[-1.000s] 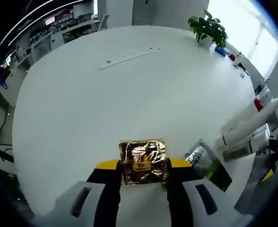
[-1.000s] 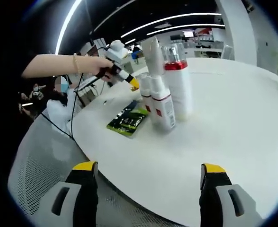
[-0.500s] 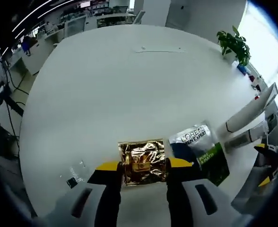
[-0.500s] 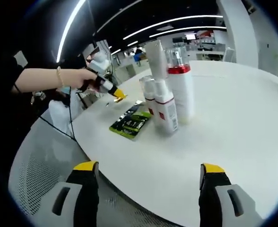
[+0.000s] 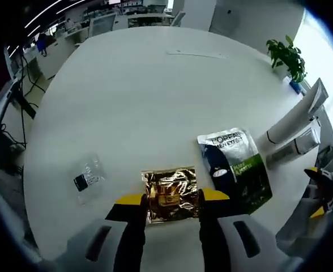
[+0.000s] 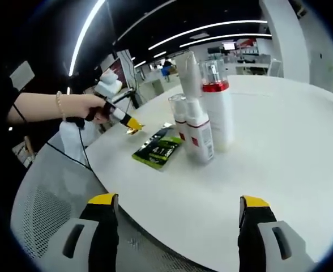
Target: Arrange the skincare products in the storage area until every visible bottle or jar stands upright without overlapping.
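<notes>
Skincare bottles (image 6: 203, 107) stand upright, clustered on the white table (image 6: 280, 153), with a green sachet (image 6: 158, 150) lying flat just beside them. Left gripper (image 5: 172, 198) has its jaws clamped on a gold foil sachet (image 5: 170, 193), held over the table near the green sachet. Right gripper (image 6: 178, 212) jaws spread wide, nothing between them, well short of the bottles. Small clear packet (image 5: 87, 180) lies apart on the table.

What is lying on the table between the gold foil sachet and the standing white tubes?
In the left gripper view, a green and black sachet lies flat between the gold foil sachet, clamped in the left gripper, and the white tubes.
</notes>
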Tool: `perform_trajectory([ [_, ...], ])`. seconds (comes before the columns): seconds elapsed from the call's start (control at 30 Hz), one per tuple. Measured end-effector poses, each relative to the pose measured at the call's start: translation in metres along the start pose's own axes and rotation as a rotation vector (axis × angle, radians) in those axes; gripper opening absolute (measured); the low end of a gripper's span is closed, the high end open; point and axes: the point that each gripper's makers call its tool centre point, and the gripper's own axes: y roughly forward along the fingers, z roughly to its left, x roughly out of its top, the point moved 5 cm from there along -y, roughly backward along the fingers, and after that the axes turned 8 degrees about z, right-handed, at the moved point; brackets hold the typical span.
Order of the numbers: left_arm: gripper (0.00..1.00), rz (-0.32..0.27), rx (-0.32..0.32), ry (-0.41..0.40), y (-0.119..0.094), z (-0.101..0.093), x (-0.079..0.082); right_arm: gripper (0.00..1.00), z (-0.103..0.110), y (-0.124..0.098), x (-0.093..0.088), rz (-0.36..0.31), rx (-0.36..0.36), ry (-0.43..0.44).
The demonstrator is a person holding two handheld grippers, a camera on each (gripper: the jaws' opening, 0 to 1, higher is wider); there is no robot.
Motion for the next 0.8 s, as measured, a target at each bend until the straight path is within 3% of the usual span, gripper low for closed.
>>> perform_trajectory([
  [0.1,0.35,-0.003,-0.009,0.003,-0.001,-0.011,-0.009,0.92,0.000,0.000,0.000,-0.003,0.001,0.001],
  [0.43,0.34,0.033,-0.009,-0.017,0.005,-0.020,-0.031,0.91,0.000,-0.001,0.001,-0.015,-0.002,-0.002],
  [0.6,0.34,0.057,0.021,-0.039,0.006,-0.024,-0.041,0.91,0.000,-0.002,0.001,-0.018,-0.003,-0.001],
  [0.8,0.35,0.020,0.045,-0.059,0.007,-0.026,-0.042,0.91,-0.002,-0.002,0.001,-0.021,-0.007,0.003],
])
